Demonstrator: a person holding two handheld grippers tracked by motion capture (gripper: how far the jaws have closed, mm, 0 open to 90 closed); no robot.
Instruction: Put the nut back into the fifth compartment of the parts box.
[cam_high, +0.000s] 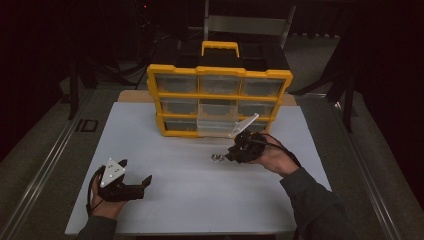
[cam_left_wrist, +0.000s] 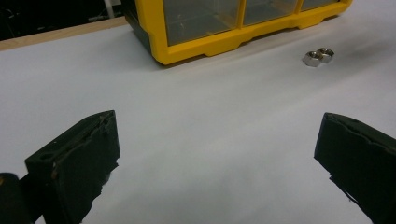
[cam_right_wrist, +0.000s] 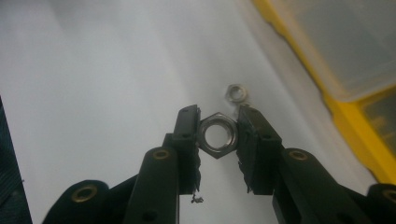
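My right gripper (cam_right_wrist: 218, 122) is shut on a steel hex nut (cam_right_wrist: 217, 135), held flat side on between both pads and lifted off the white table sheet (cam_high: 200, 200). In the high view that gripper (cam_high: 231, 154) hovers just right of two loose nuts (cam_high: 216, 157) lying side by side in front of the organizer. One of them, a loose nut (cam_right_wrist: 236, 92), lies beyond the held one. My left gripper (cam_high: 136, 172) rests near the front left, wide open (cam_left_wrist: 215, 158), with nothing between its jaws; the pair of nuts (cam_left_wrist: 318, 57) lies ahead of it to the right.
A yellow organizer (cam_high: 220, 71) with clear drawers and a top handle stands upright at the back of the sheet. Its lower middle clear drawer (cam_high: 216, 127) looks pulled out a little. A wooden table edge (cam_left_wrist: 56, 35) runs behind the sheet; dark floor surrounds the table.
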